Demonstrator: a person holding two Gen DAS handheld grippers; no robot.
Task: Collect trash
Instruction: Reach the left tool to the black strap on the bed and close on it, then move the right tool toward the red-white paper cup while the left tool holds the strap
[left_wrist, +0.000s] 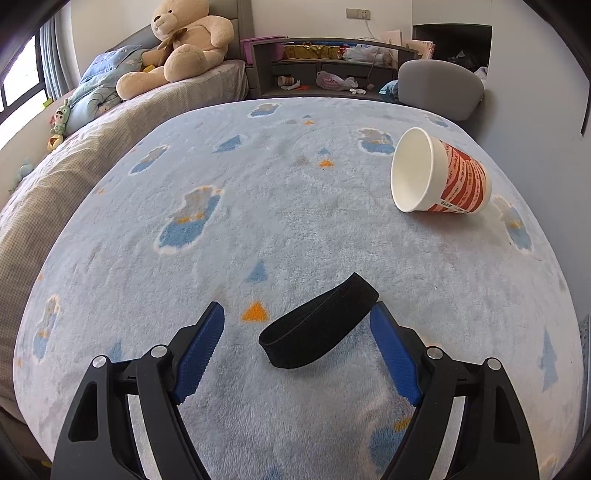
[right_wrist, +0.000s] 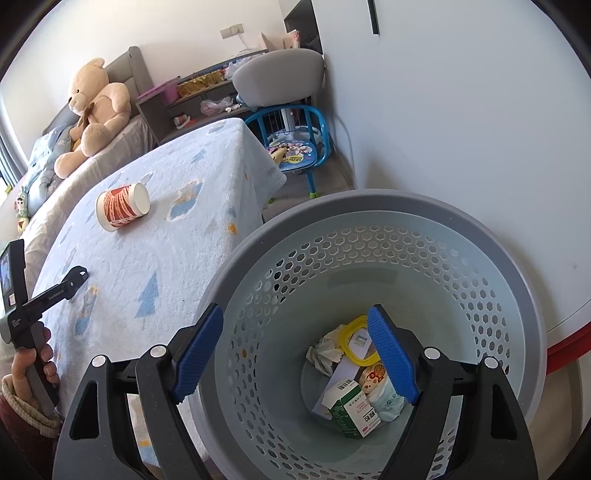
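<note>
Paper cups: one paper cup, on its side, at 2 o'clock on the blanket.
Black bands: one black band, at 6 o'clock on the blanket.
Baskets: one basket, grey and perforated.
Items in the basket: one carton, one yellow ring, one crumpled paper, and a few wrappers too jumbled to count.
Teddy bears: one teddy bear, at 11 o'clock.
Chairs: one grey chair, one blue child's chair.
</note>
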